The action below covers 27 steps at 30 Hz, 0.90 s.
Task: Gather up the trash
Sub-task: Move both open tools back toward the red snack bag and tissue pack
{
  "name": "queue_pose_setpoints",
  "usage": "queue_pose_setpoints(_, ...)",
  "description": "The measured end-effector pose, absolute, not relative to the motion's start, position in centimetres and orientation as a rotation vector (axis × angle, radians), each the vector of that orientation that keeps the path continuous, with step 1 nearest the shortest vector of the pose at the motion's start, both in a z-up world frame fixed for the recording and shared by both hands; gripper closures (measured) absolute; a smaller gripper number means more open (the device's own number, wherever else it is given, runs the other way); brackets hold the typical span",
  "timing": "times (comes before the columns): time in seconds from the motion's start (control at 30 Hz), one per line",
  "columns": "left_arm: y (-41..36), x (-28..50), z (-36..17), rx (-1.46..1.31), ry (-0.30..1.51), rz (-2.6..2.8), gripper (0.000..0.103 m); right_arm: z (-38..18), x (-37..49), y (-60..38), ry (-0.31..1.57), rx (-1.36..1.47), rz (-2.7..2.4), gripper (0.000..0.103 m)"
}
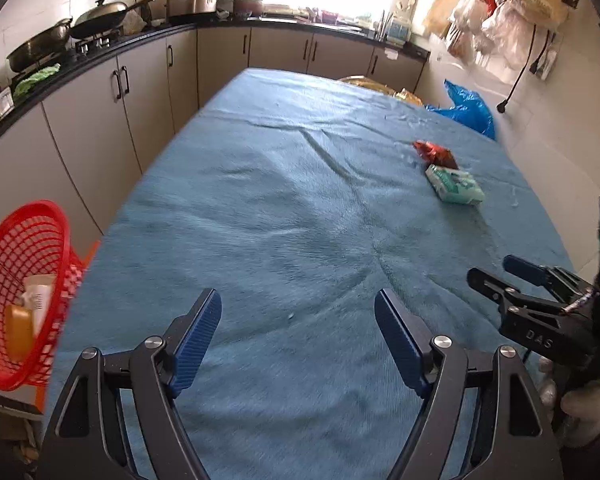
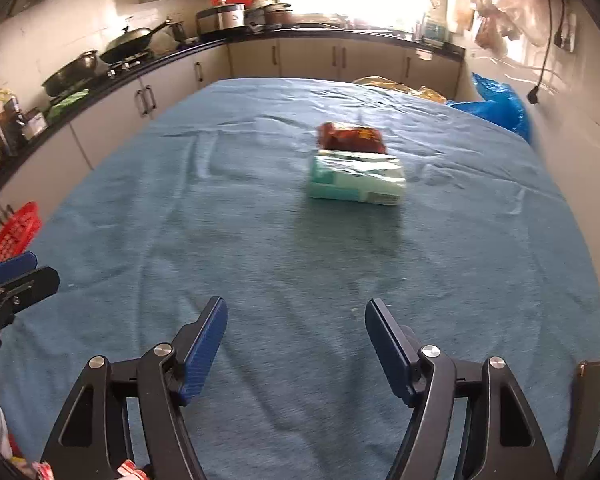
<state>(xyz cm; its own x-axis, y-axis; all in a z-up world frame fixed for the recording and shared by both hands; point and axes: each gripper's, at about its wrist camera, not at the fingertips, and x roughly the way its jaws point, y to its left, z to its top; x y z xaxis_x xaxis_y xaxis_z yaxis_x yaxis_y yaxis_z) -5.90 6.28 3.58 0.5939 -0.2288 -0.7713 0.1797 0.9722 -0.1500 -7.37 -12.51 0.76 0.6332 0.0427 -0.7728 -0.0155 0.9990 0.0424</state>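
On the blue cloth of the table (image 1: 280, 208) lie a green-and-white tissue pack (image 1: 455, 184) (image 2: 356, 181) and, just behind it and touching, a crumpled red snack wrapper (image 1: 435, 152) (image 2: 352, 137). A red mesh basket (image 1: 22, 292) (image 2: 14, 232) stands off the table's left edge with a white item and an orange item inside. My left gripper (image 1: 298, 306) is open over the near cloth with nothing between its fingers. My right gripper (image 2: 296, 314) (image 1: 492, 272) is open too, empty, pointing at the tissue pack from well short of it.
A black counter (image 1: 100, 50) with pans and a pot runs along the left and back walls over beige cabinets. A blue plastic bag (image 1: 470, 110) sits at the table's far right corner beside a yellow wrapper (image 1: 380, 86). Bags hang on the right wall (image 1: 500, 12).
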Motion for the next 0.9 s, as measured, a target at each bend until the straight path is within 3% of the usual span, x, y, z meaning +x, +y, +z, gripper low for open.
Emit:
queue_pose_setpoints(0.27,4.3,-2.8,1.4,-0.014,0.931,-0.186,0.025,0.1,-6.3,-14.8,0.918,0.089,-0.024,0.024)
queue_pose_setpoints(0.57,3.0,-1.0,2.4,-0.023,0.940,-0.218,0.025,2.3,-4.5,-18.9,0.872,0.219,-0.029,0.024)
queue_pose_setpoints(0.9,3.2,-2.9,3.9,-0.049,0.975,-0.290,0.025,4.7,3.6,-21.8,0.810,0.348,0.015,0.024)
